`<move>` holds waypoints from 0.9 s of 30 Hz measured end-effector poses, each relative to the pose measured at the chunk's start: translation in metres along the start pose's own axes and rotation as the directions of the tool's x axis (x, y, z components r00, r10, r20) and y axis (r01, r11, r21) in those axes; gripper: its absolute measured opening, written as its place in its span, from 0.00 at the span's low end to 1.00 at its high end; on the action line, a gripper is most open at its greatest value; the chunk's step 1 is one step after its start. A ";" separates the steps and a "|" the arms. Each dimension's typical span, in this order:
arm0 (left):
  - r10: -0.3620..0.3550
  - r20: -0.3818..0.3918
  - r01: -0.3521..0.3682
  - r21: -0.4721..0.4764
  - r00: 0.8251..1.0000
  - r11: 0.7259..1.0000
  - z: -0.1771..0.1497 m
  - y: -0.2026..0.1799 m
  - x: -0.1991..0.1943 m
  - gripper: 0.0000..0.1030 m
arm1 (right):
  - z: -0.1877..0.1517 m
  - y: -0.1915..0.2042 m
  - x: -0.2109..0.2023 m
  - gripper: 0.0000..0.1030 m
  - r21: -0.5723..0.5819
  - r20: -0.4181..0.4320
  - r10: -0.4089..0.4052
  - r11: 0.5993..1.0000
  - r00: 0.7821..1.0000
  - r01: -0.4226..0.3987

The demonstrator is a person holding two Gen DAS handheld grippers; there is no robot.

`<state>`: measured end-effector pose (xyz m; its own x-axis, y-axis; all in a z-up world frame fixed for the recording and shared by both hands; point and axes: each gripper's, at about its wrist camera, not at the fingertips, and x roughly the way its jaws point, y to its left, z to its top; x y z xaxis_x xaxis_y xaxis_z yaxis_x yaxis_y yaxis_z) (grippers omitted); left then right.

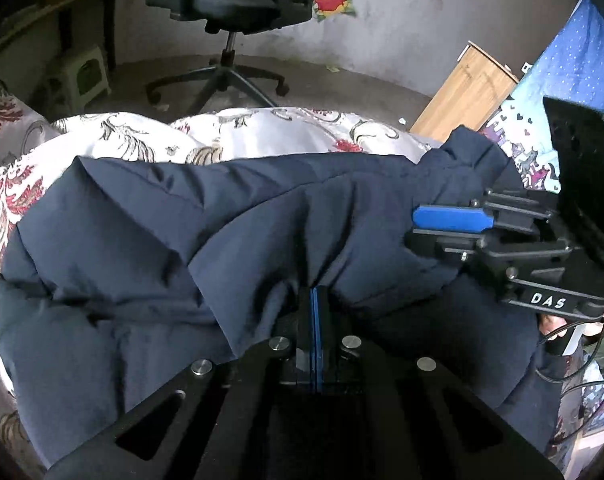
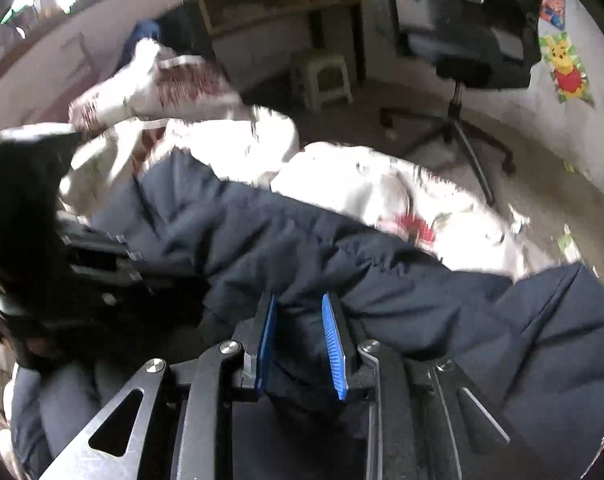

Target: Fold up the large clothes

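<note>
A dark navy padded jacket [image 1: 190,240] lies bunched on a bed with a white and red floral cover [image 1: 230,136]. My left gripper [image 1: 316,300] is shut on a fold of the jacket near its front edge. My right gripper [image 1: 422,226] shows at the right of the left wrist view, its blue fingers lying against the jacket's end. In the right wrist view the right gripper [image 2: 300,308] has its blue pads [image 2: 332,344] apart with a wad of jacket [image 2: 382,276] between them. The left gripper's body [image 2: 94,264] is at the left there.
A black office chair [image 1: 234,8] stands on the floor beyond the bed, with a green plastic stool [image 1: 82,76] and a desk [image 1: 42,12] to its left. A wooden board [image 1: 466,88] and blue patterned bedding [image 1: 574,64] are at the right.
</note>
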<state>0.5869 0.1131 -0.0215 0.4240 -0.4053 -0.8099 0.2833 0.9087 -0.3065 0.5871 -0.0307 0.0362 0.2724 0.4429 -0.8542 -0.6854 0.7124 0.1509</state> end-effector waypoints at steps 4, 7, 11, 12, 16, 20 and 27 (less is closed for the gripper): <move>-0.012 0.006 0.012 -0.032 1.000 0.999 -0.004 0.005 0.004 0.03 | -0.017 0.002 0.010 0.20 -0.020 0.026 -0.057 0.998 0.998 0.058; -0.002 0.006 0.002 -0.032 1.000 0.999 -0.002 0.004 -0.004 0.03 | -0.019 0.001 -0.010 0.20 -0.029 0.050 -0.059 0.998 0.997 0.061; 0.035 0.007 -0.036 0.044 0.999 0.998 -0.004 -0.003 -0.010 0.03 | -0.036 -0.022 -0.053 0.20 0.006 0.092 -0.177 0.984 0.980 0.177; 0.035 0.009 -0.035 0.043 0.999 0.998 -0.005 -0.003 -0.008 0.03 | -0.044 -0.036 -0.050 0.19 0.031 0.054 -0.141 0.990 0.988 0.140; 0.050 0.021 -0.050 0.016 0.999 0.999 -0.009 -0.002 0.004 0.03 | -0.055 -0.052 -0.029 0.19 0.126 0.036 -0.084 0.989 0.996 0.079; 0.125 0.042 -0.128 0.070 0.991 0.989 -0.013 -0.014 0.014 0.03 | -0.058 -0.043 -0.009 0.19 0.098 0.062 -0.159 0.983 0.985 0.153; 0.111 0.056 -0.111 -0.003 0.992 0.994 -0.011 -0.012 0.001 0.03 | -0.058 -0.048 -0.038 0.20 0.170 0.120 -0.112 0.981 0.986 0.091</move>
<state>0.5747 0.1028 -0.0245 0.5000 -0.3068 -0.8099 0.2315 0.9485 -0.2163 0.5703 -0.1134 0.0319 0.4269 0.4224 -0.7996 -0.5326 0.8320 0.1552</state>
